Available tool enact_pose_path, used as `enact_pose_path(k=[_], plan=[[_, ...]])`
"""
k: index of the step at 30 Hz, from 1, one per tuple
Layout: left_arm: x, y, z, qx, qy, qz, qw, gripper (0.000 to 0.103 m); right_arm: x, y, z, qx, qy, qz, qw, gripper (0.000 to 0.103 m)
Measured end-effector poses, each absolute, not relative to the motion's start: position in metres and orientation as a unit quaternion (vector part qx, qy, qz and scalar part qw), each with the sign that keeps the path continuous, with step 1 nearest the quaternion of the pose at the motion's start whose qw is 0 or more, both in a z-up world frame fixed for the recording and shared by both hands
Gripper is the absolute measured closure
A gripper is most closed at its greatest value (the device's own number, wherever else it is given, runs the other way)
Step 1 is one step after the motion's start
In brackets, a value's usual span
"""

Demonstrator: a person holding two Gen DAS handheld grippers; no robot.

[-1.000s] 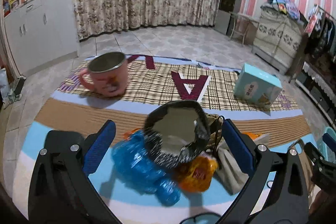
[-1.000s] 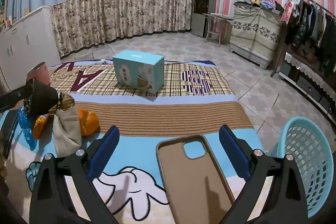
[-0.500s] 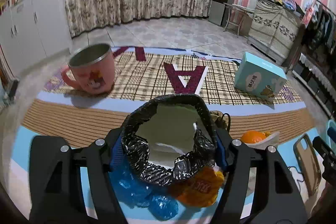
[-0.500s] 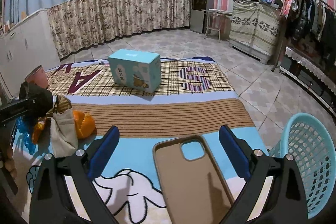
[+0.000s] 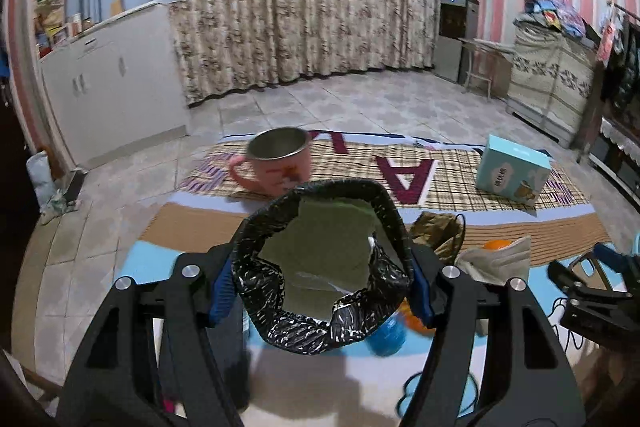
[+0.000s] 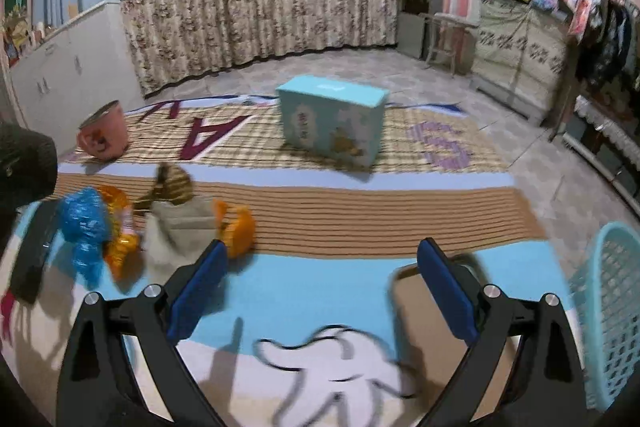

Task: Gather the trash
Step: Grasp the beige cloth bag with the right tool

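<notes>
left gripper pinches the black crinkly wrapper, lifted over the mat | right gripper spread wide, empty | risk: soft wrapper could slip out and fall | hidden: blue bag and orange wrapper blurry; basket cut off

the bin i'm gripping hides most of the blue wrapper at lower centre. in my right view the laundry basket is cut off at the right edge, the phone case smeared by blur.
</notes>
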State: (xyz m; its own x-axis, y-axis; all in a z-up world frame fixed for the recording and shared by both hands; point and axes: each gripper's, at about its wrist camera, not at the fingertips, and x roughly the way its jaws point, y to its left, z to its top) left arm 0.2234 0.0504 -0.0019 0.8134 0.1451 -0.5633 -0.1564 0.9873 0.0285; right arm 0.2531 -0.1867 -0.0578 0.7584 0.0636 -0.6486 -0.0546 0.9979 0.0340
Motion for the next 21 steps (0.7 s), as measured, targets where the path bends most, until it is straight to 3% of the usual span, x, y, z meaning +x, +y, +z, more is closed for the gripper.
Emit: enact_pose_path(k=[10,12,16,18,21], plan=[[0.226,0.066,-0.018,-0.027,0.315,0.076,0.946,0.037,0.259,-0.145,-0.073,-0.018,0.379,0.068,0.923,0.013],[0.226,0.061,-0.019,-0.016,0.315,0.074,0.946,0.037,0.262,-0.142,-0.078,-0.018,0.392,0.077,0.917,0.032],[0.226,0.058,-0.017,-0.011,0.312,0.075,0.947,0.037,0.261,-0.137,-0.081,-0.027,0.398,0.093,0.912,0.055],[0.225,0.058,-0.015,-0.016,0.310,0.075,0.948,0.037,0.259,-0.138,-0.079,-0.024,0.396,0.106,0.912,0.075],[0.223,0.059,-0.012,-0.023,0.308,0.075,0.948,0.037,0.254,-0.139,-0.074,-0.027,0.391,0.112,0.913,0.082]])
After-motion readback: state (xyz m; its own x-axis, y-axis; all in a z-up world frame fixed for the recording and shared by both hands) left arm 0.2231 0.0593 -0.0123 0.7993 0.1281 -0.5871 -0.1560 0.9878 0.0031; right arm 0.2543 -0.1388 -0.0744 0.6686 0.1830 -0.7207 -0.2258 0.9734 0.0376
